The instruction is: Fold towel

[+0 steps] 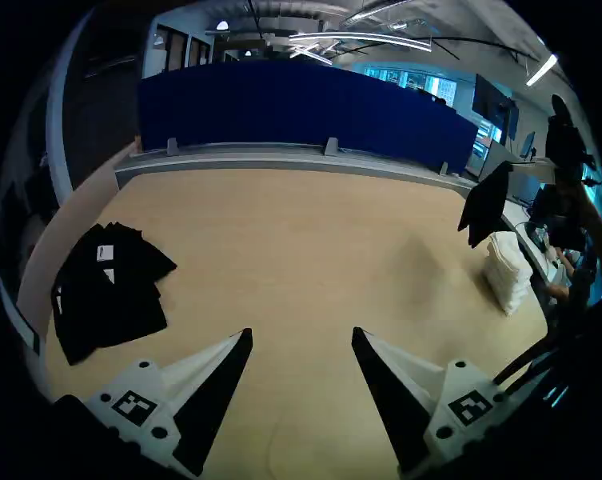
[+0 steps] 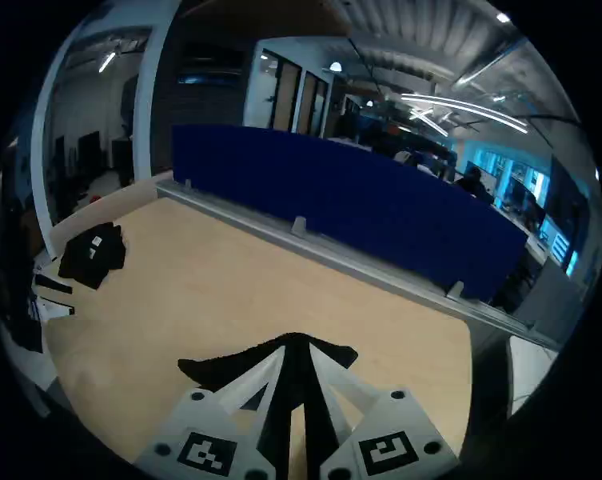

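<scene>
My right gripper (image 2: 298, 342) is shut on a black towel (image 2: 209, 370); the cloth spreads out to both sides of the closed fingers, above the wooden table (image 2: 221, 296). In the left gripper view the same black towel (image 1: 486, 204) hangs in the air over the table's right end. My left gripper (image 1: 301, 330) stands open over the near part of the table (image 1: 316, 240), with nothing between its fingers. A loose pile of black towels (image 1: 105, 288) lies at the table's left end, also visible as the black pile (image 2: 93, 252) in the right gripper view.
A stack of folded white towels (image 1: 508, 272) sits at the table's right edge. A blue partition (image 1: 301, 104) on a grey rail runs along the far side. A person (image 1: 572, 232) is beside the right end. Bare wood lies between the pile and the stack.
</scene>
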Demonstrator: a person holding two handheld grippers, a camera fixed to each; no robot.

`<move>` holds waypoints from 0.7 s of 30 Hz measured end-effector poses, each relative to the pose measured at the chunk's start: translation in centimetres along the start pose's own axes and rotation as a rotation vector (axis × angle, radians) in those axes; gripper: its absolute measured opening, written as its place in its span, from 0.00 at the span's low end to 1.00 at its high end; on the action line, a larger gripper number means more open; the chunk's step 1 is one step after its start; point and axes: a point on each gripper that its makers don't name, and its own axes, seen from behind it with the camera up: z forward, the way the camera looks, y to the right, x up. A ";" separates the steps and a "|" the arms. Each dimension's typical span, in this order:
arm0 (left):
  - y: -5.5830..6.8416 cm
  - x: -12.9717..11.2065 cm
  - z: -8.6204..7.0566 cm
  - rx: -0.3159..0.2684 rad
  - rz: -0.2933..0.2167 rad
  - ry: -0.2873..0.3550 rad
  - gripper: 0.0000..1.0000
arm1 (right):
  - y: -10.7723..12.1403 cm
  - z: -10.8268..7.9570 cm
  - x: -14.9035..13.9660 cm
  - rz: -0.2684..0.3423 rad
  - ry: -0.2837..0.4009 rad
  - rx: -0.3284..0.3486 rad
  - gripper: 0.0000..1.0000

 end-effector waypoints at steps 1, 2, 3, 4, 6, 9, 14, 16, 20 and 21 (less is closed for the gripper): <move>0.1 0.0 0.1 0.000 0.001 -0.001 0.92 | 0.7 -0.3 0.0 0.002 0.001 -0.007 0.06; 0.3 0.0 0.1 0.001 0.003 -0.002 0.92 | 1.4 -0.6 -0.1 0.004 0.001 -0.014 0.06; 0.4 0.0 0.2 0.001 0.004 -0.004 0.92 | 2.1 -1.0 -0.2 0.007 0.002 -0.021 0.06; 0.6 0.0 0.3 0.002 0.005 -0.005 0.92 | 2.7 -1.2 -0.3 0.009 0.002 -0.028 0.06; 0.8 0.0 0.4 0.002 0.006 -0.007 0.92 | 3.9 -1.7 -0.4 0.014 0.002 -0.040 0.06; 1.2 0.1 0.6 0.001 0.002 -0.009 0.92 | 5.3 -2.3 -0.7 0.022 0.002 -0.053 0.06; 1.8 0.3 0.9 0.001 0.000 -0.010 0.92 | 6.9 -2.9 -1.5 0.025 -0.006 -0.067 0.06; 2.1 0.4 0.9 0.001 0.005 -0.010 0.92 | 7.4 -3.1 -1.9 0.028 -0.011 -0.072 0.06; 2.8 0.6 0.9 -0.001 0.018 -0.011 0.92 | 8.2 -3.4 -2.9 0.038 -0.020 -0.079 0.06; 3.0 0.6 0.9 -0.002 0.021 -0.012 0.92 | 8.5 -3.6 -3.2 0.042 -0.023 -0.081 0.06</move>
